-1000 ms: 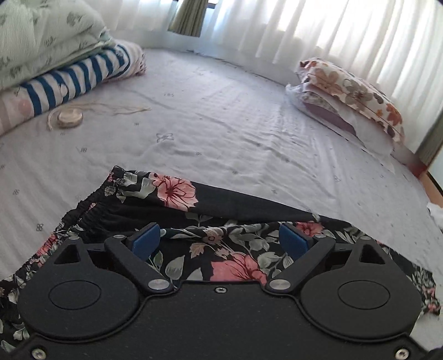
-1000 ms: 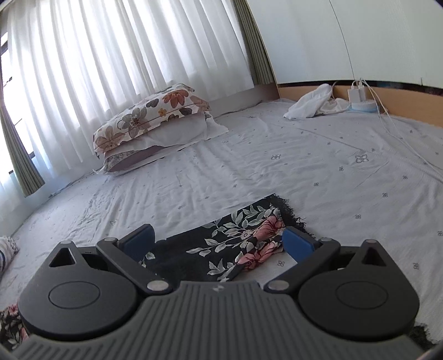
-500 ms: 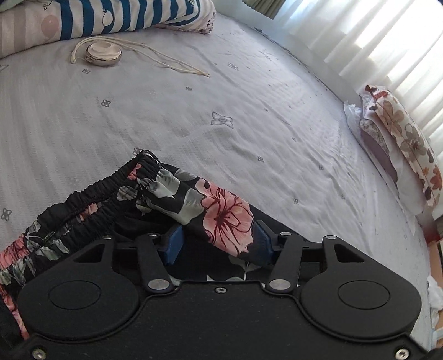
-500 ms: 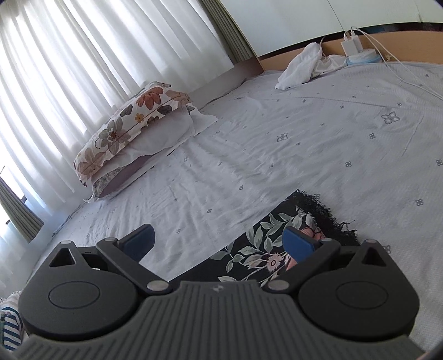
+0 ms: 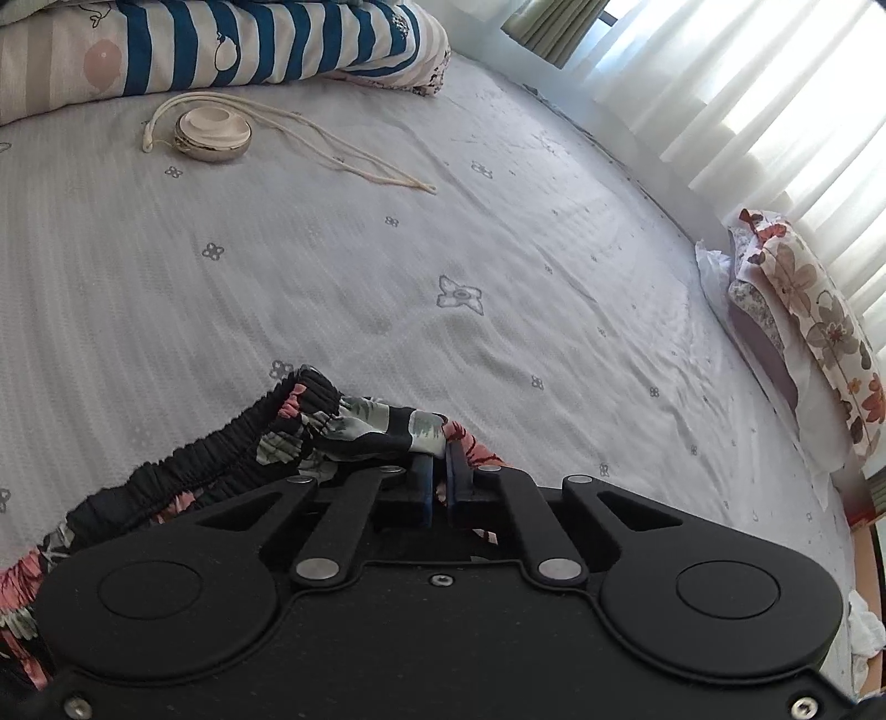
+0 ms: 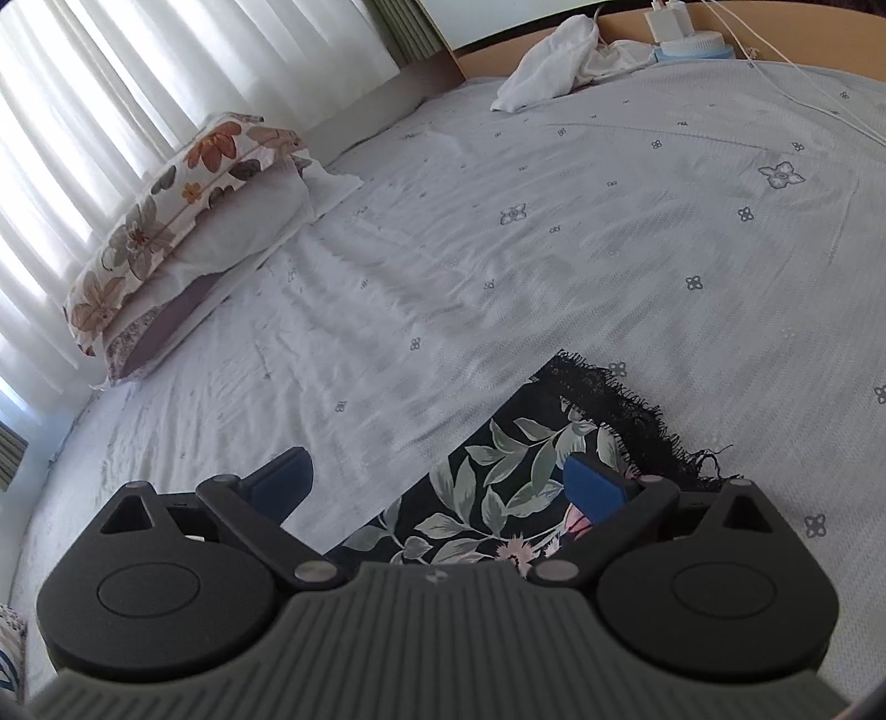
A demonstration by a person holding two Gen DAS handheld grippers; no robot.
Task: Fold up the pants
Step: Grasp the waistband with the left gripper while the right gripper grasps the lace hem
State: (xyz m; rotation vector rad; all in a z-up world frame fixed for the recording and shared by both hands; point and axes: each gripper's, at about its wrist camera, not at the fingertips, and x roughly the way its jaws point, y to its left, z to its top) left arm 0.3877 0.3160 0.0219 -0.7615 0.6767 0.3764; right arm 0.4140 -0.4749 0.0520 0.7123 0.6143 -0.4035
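Black floral pants (image 5: 310,437) lie on the grey bedsheet (image 5: 387,266). Their gathered elastic waistband (image 5: 183,471) runs off to the lower left in the left wrist view. My left gripper (image 5: 437,471) is shut on a fold of the fabric at the waistband's corner, blue pads pinching it. In the right wrist view the pants' leg end (image 6: 526,476) with its black fringed hem (image 6: 626,410) lies between the fingers of my right gripper (image 6: 443,482), which stands open; the blue pads do not press the cloth.
A striped folded blanket (image 5: 221,50) and a round cream object with a cord (image 5: 213,133) lie at the far left. Floral pillows (image 6: 166,221) sit by the curtains. White cloth (image 6: 559,66) and a charger (image 6: 673,22) rest at the headboard.
My left gripper closed on the pants' waistband corner after sliding left along it. My right gripper dropped lower and closer over the fringed leg end, still open.
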